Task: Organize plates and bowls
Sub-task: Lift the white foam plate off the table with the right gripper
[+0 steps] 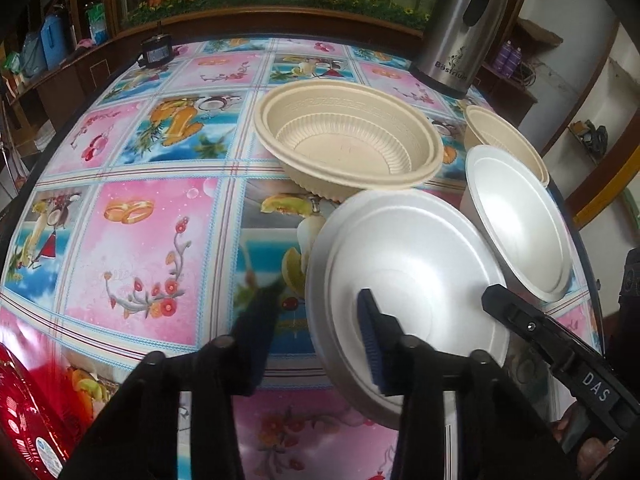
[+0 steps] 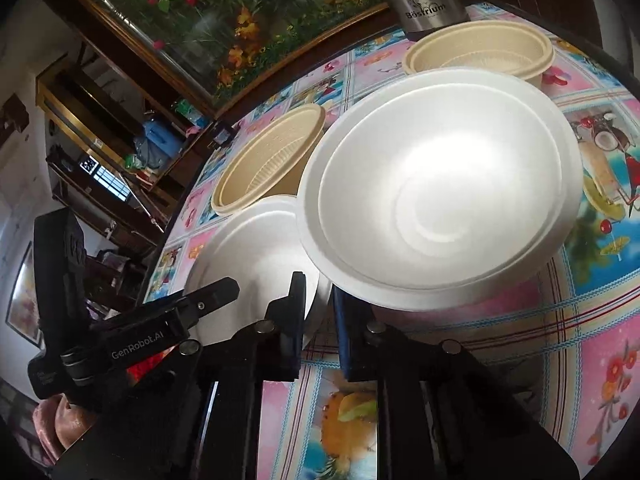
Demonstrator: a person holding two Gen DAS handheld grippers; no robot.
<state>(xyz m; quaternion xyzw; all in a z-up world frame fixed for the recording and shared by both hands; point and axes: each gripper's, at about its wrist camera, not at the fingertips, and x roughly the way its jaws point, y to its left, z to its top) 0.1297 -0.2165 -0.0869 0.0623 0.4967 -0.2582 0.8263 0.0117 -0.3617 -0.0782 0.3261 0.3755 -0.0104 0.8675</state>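
Each gripper holds a white foam bowl by its rim. My left gripper [image 1: 320, 320] is shut on one white bowl [image 1: 404, 280], tilted above the table; it shows in the right wrist view [image 2: 256, 248] too. My right gripper [image 2: 320, 308] is shut on the other white bowl [image 2: 440, 200], which shows at the right of the left wrist view [image 1: 520, 220]. The two bowls nearly touch. A stack of beige ribbed bowls [image 1: 348, 136] stands mid-table. A second beige bowl [image 1: 504, 140] stands behind the right-hand white bowl.
A steel thermos jug [image 1: 460, 28] stands at the far right of the flowered tablecloth [image 1: 140, 220]. A small black device [image 1: 156, 50] sits at the far left edge. A red package [image 1: 24, 412] lies at the near left corner.
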